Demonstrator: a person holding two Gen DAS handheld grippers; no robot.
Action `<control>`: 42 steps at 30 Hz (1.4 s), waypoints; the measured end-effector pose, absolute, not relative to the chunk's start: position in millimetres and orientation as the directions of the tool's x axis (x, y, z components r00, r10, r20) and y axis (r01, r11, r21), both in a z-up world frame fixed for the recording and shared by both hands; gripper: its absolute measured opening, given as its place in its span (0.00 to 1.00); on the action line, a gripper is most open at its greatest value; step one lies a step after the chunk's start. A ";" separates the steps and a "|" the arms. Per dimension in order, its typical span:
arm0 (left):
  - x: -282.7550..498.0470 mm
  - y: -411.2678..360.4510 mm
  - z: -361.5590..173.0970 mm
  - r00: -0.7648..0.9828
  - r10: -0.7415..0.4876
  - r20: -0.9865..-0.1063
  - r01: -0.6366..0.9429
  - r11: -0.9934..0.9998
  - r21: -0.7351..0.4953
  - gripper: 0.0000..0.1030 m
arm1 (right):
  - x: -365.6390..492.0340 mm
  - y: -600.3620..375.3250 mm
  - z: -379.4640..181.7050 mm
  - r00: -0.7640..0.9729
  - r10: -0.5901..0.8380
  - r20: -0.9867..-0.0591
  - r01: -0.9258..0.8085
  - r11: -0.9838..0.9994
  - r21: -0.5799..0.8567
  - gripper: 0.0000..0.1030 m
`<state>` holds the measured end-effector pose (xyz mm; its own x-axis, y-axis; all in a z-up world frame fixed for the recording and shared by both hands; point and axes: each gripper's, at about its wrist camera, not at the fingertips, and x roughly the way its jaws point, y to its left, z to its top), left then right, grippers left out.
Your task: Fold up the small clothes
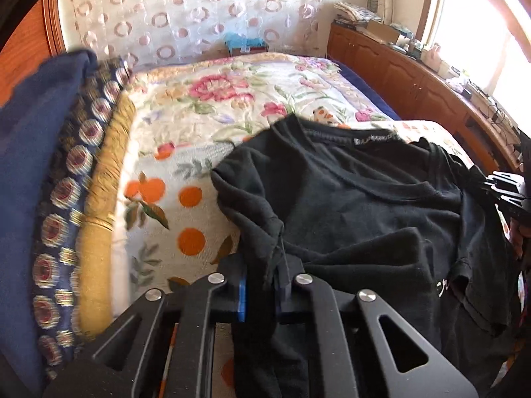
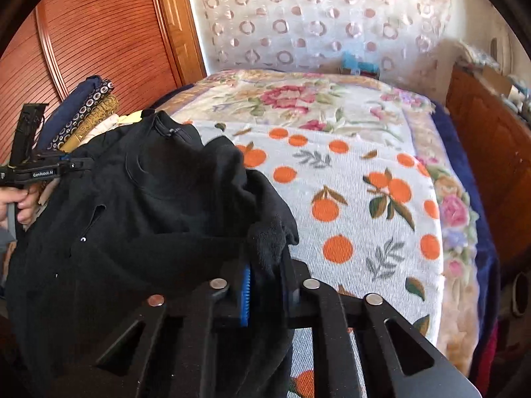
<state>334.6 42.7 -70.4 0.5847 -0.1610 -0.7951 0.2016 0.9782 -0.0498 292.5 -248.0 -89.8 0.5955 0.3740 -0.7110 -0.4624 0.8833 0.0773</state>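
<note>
A black T-shirt (image 1: 358,199) hangs stretched between the two hand-held tools, lifted over the near end of the bed rather than lying flat on it. The left gripper (image 1: 262,285) has its jaws drawn in tight on a bunched fold of the shirt's cloth, blue pads pressed against the fabric, and the rest of the garment sags away to the right. The right gripper (image 2: 265,285) is likewise clamped narrow on a wad of the same shirt, with the body of it drooping off to the left, collar and neck label turned upward. Under the shirt lies an orange-print blanket (image 2: 365,205), white with oranges and leaves, spread over a floral quilt (image 2: 298,99) that runs to the far end of the bed. On the left side of the bed sits a stack of folded fabrics (image 1: 66,172), navy, patterned and mustard. A dotted curtain (image 1: 199,10) hangs behind the far end, and a wooden cabinet (image 1: 415,79) runs along the right wall.
</note>
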 end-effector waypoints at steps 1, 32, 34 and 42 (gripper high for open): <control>331.2 44.6 -63.9 0.605 -0.155 -0.781 0.195 0.980 -0.044 0.10 | 291.2 -247.0 -87.3 0.605 0.370 -0.705 -0.463 0.884 0.068 0.11; 35.7 76.1 -6.7 0.757 -0.280 -0.590 0.255 0.958 -0.128 0.08 | 10.1 -286.5 -29.8 0.730 0.419 -0.541 -0.494 0.869 0.006 0.10; 22.7 75.7 -14.3 0.743 -0.281 -0.607 0.251 0.958 -0.136 0.08 | -9.9 -292.8 -35.4 0.711 0.427 -0.559 -0.498 0.867 0.030 0.10; 4.8 86.0 -51.0 0.672 -0.276 -0.687 0.215 0.961 -0.175 0.08 | -37.6 -302.3 -49.3 0.636 0.431 -0.640 -0.504 0.860 0.078 0.10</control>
<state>4.8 86.0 -51.0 0.6721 -0.2762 -0.6870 0.2154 0.9606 -0.1754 -37.6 -302.3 -49.3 0.6357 0.4309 -0.6404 -0.5043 0.8600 0.0781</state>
